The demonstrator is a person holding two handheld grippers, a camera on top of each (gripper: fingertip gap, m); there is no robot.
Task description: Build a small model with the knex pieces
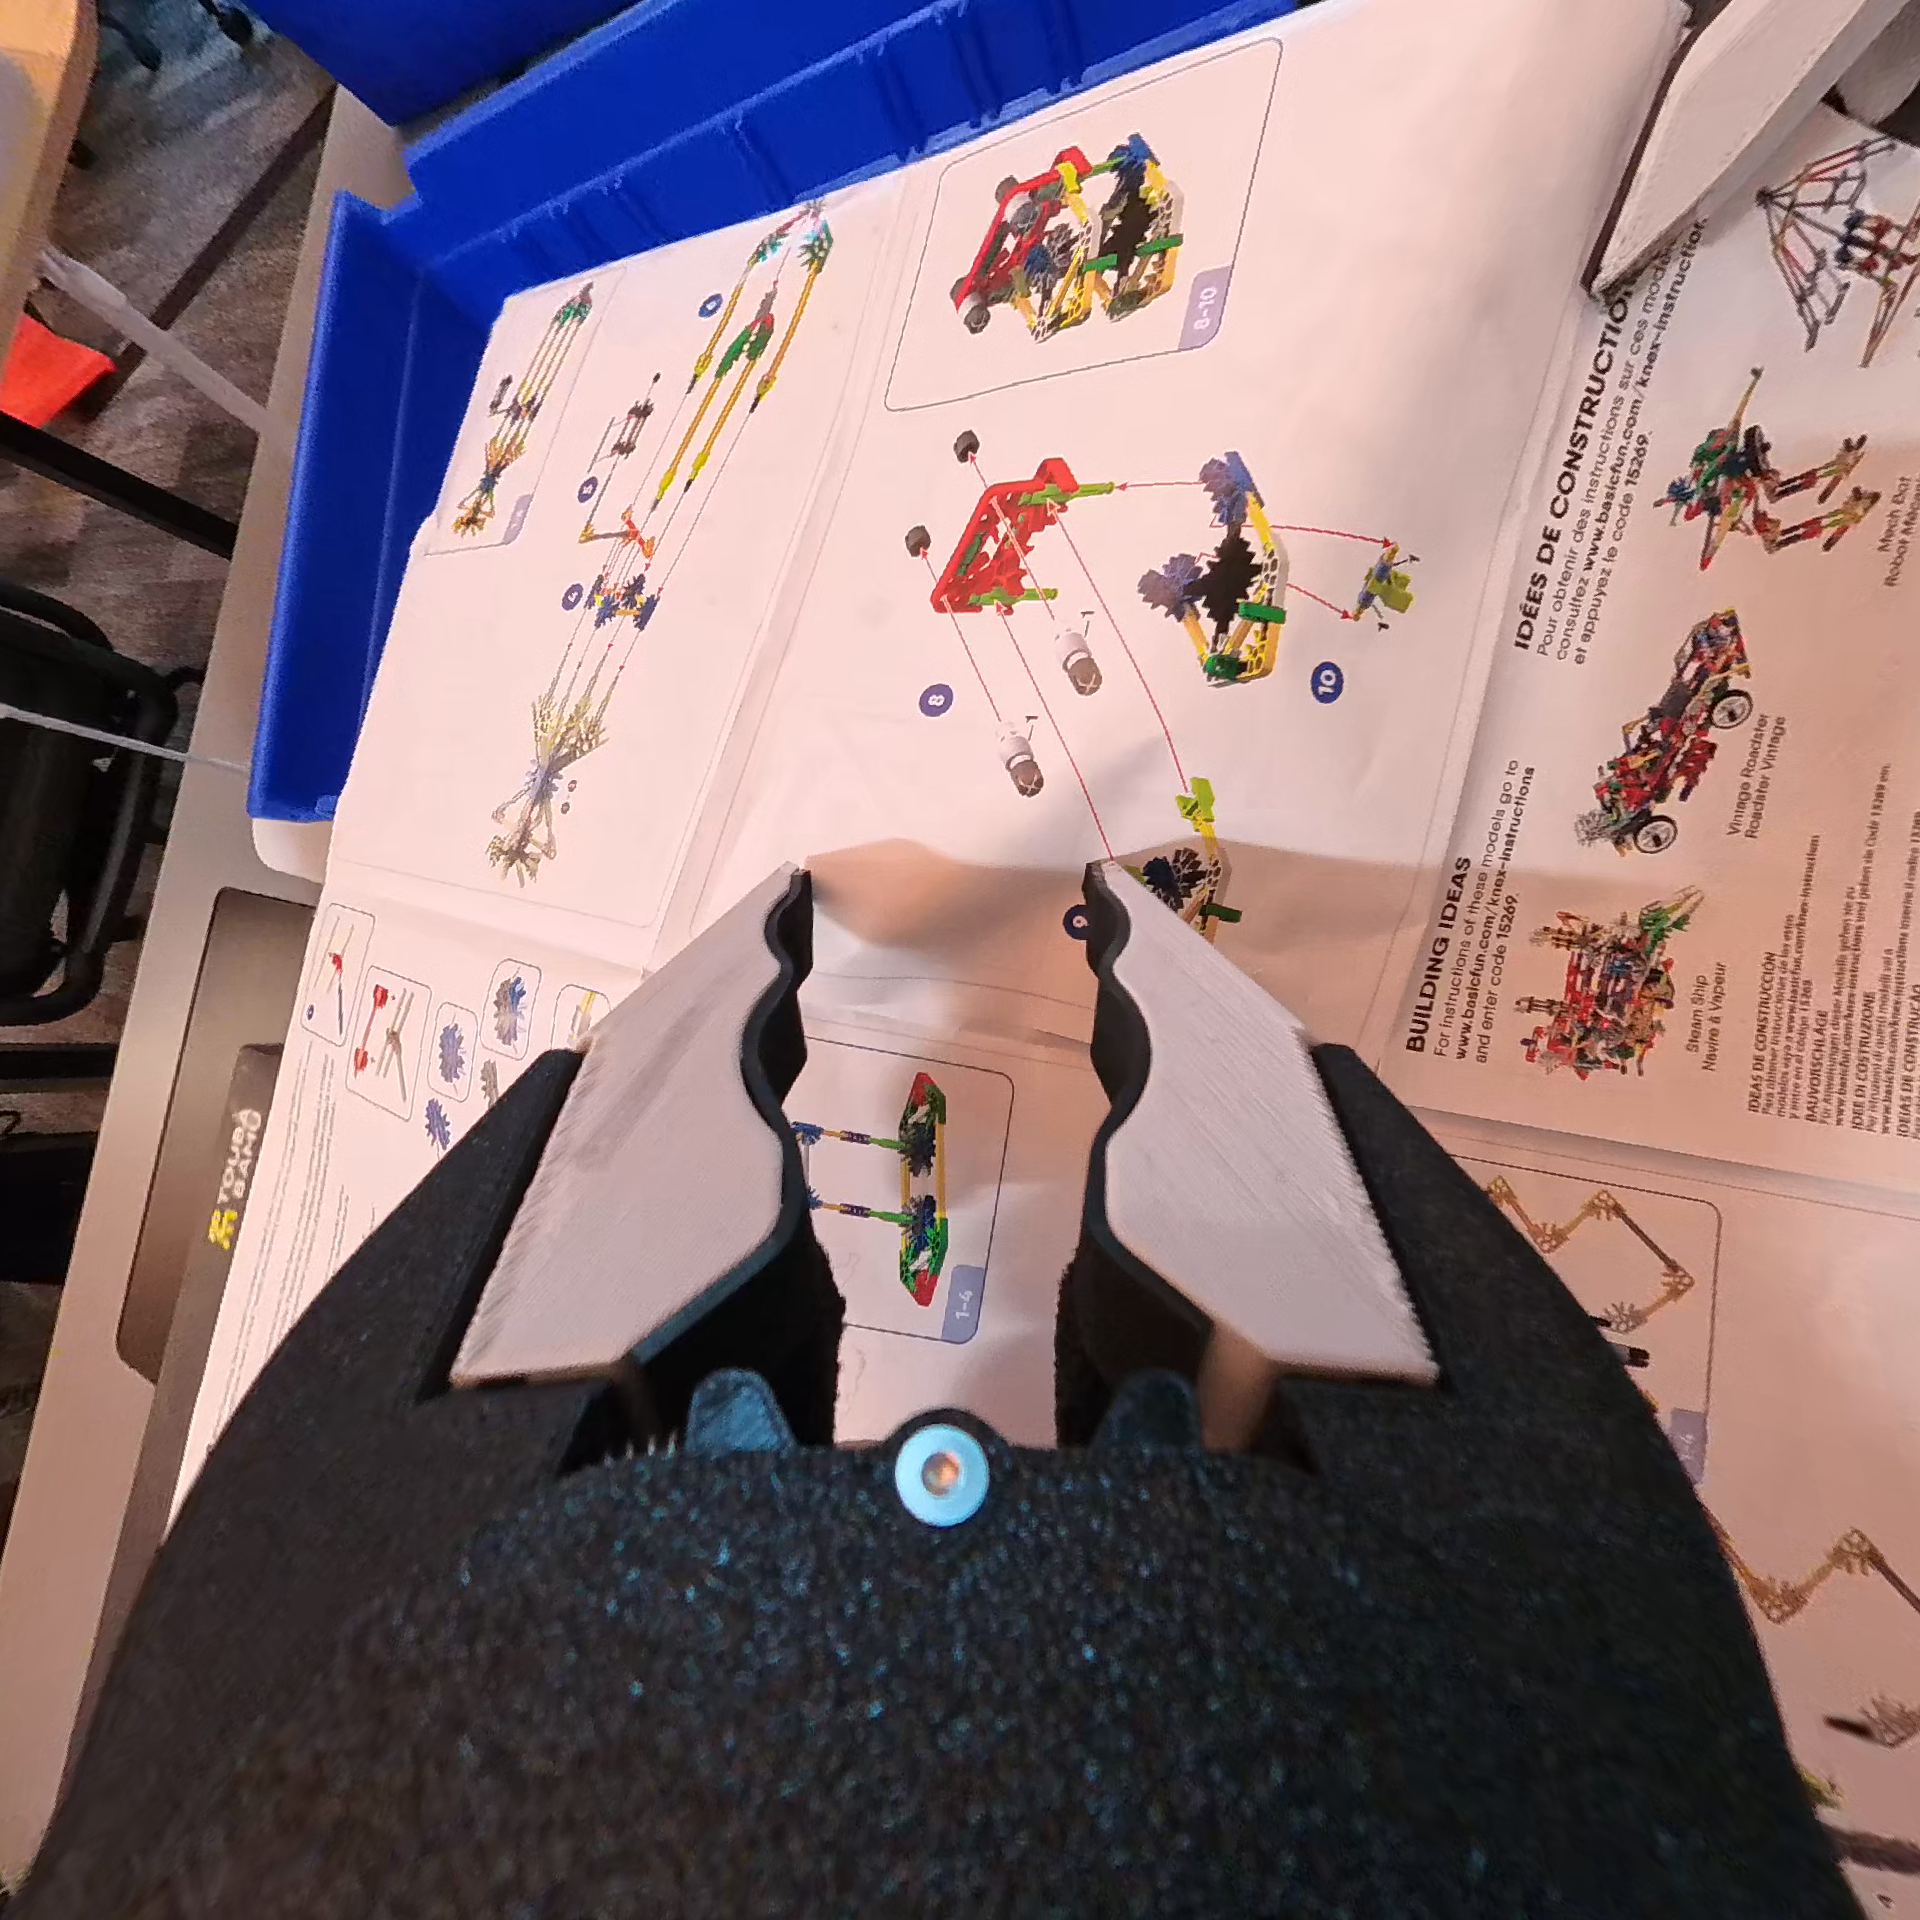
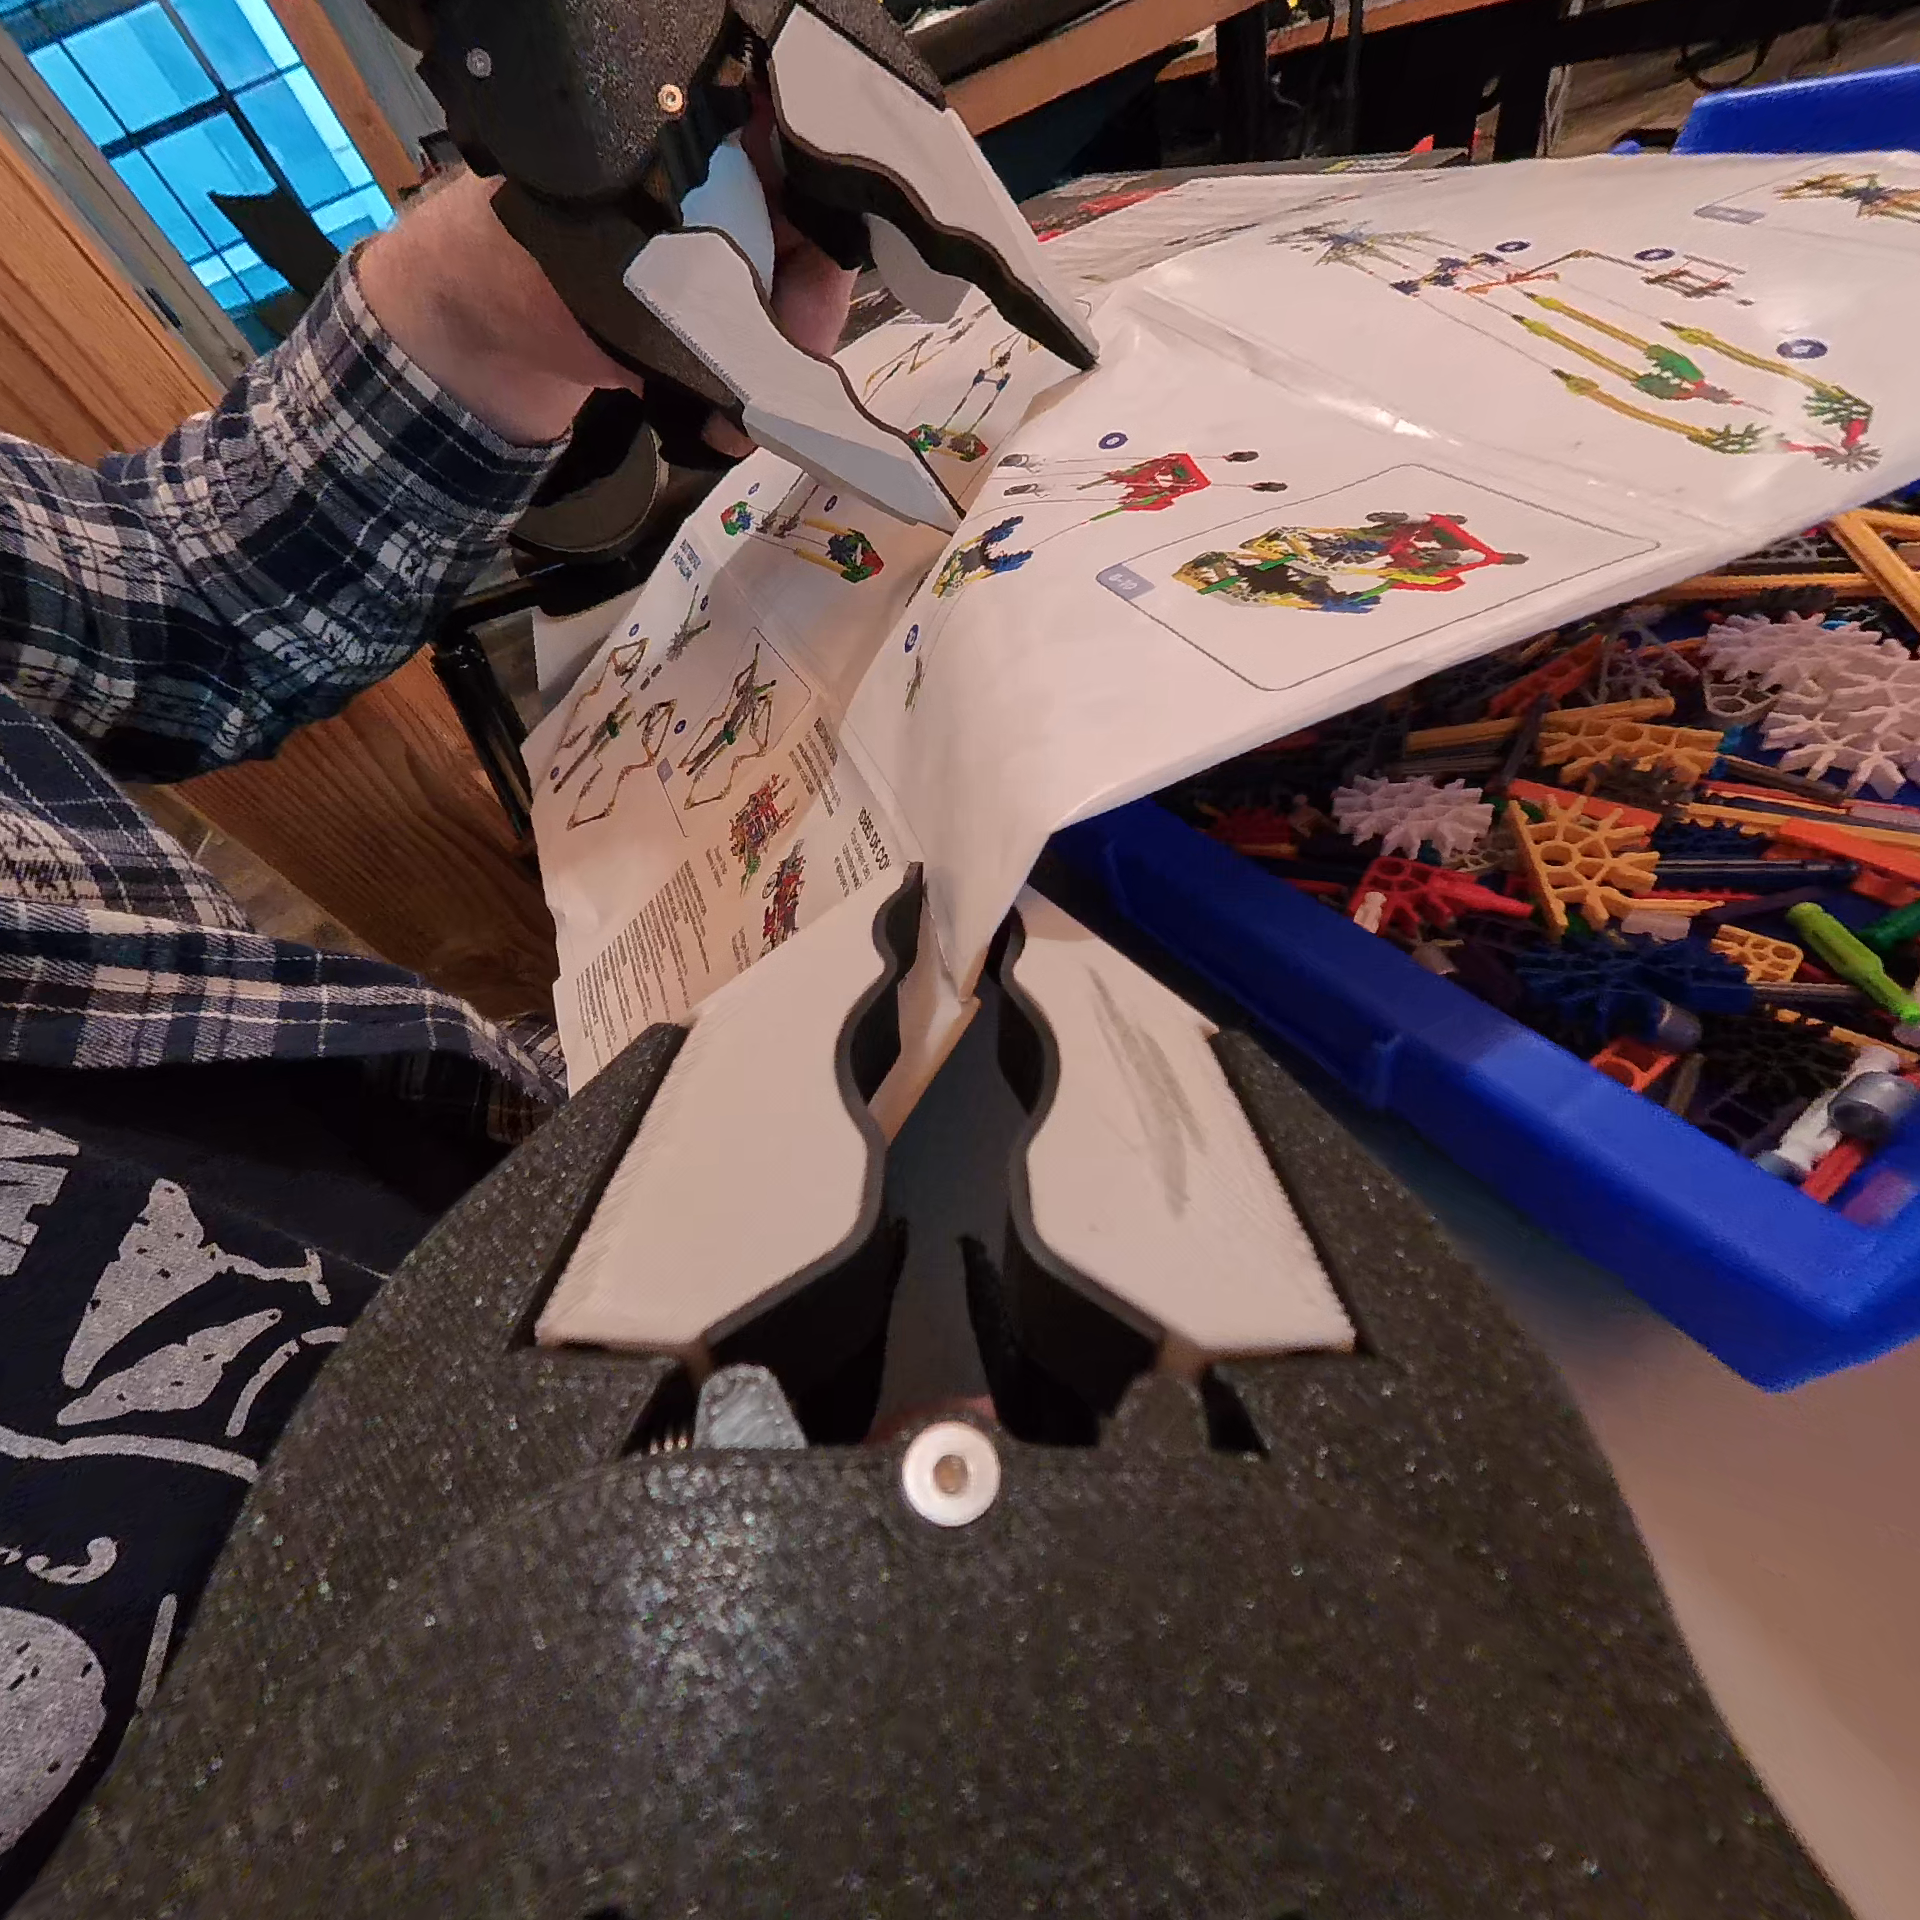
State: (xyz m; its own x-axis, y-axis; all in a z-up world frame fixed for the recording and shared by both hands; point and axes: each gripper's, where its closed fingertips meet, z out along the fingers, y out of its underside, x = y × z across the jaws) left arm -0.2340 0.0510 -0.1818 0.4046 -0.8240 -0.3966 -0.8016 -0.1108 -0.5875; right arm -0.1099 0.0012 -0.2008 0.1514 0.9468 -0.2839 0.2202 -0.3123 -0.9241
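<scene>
Between my right gripper's (image 2: 961, 930) closed fingers sits the sheet's (image 2: 1299, 416) edge, lifted off the bin (image 2: 1455, 1081), while my left gripper (image 1: 945, 883) hovers open above it.

The left gripper (image 1: 945, 883) hangs with its two pale fingers spread wide apart, tips angled downward and nothing between them. A hand in a plaid sleeve (image 2: 312, 499) grips its handle. The right gripper (image 2: 961, 925) has its fingers drawn nearly together at the tips, pinching a thin paper edge.
</scene>
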